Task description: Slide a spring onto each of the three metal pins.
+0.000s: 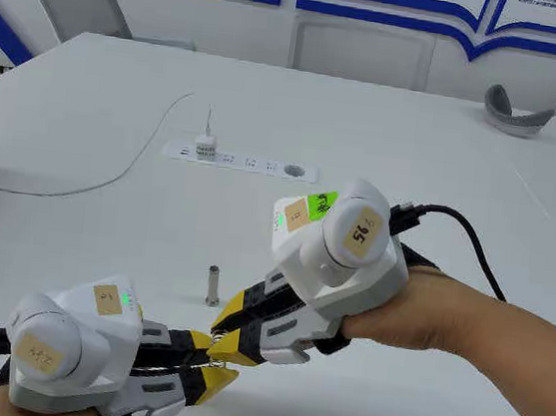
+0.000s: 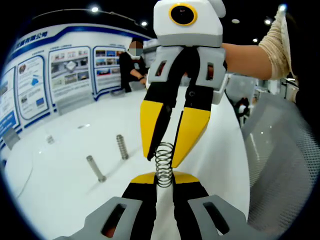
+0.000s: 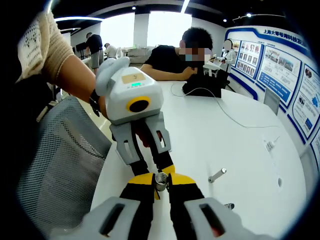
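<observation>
With the left gripper (image 1: 205,356), pinches one end of the spring (image 2: 164,162), jaws narrow around it. With the right gripper (image 3: 162,181), grips the other end, jaws closed on it, above the table (image 1: 118,110), near an upright pin (image 1: 213,286).

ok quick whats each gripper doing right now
Left gripper: shut on the small coiled metal spring.
Right gripper: jaws either side of that spring's other end; whether it grips cannot be told.
</observation>
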`<state>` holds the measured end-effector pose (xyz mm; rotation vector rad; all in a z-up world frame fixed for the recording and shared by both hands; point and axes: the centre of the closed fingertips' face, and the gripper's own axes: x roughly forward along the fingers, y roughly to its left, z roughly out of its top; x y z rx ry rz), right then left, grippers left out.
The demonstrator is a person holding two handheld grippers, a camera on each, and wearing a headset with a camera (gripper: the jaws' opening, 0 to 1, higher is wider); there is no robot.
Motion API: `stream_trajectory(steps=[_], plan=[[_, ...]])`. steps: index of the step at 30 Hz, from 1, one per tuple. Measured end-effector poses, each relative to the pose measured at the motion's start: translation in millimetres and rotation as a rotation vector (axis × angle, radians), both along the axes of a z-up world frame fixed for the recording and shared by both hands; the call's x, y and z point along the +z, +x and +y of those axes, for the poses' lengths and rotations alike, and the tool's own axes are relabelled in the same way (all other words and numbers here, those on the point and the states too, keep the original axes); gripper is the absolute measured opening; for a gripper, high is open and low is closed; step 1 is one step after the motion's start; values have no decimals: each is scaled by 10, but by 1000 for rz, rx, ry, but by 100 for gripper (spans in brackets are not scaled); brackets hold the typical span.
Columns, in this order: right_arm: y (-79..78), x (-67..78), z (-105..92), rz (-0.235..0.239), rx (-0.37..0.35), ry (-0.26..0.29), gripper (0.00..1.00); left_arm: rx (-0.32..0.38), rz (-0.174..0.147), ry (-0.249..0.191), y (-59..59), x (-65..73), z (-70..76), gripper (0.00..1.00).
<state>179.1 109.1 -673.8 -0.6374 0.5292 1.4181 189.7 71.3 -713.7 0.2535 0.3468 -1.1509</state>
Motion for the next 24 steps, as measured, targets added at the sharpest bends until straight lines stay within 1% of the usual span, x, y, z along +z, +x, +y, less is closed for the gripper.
stream_trajectory(steps=[3, 5, 9, 15, 17, 22, 24], plan=[[-5, -5, 6, 2, 0, 3, 13, 4, 12, -18, -5, 5, -2, 11], [-6, -15, 4, 6, -4, 3, 15, 7, 11, -20, 0, 6, 1, 11], [6, -33, 0, 7, -15, 5, 15, 9, 9, -24, 8, 9, 7, 11], [30, -48, 3, 15, -30, 19, 12, 10, 9, -27, 18, 10, 11, 11], [29, -48, 9, 26, -37, 29, 12, 11, 8, -29, 18, 9, 13, 11], [49, -51, 18, 46, -54, 47, 12, 10, -4, -24, 32, 8, 24, 11], [57, -49, 21, 44, -54, 47, 12, 15, -8, -24, 42, 11, 31, 12]])
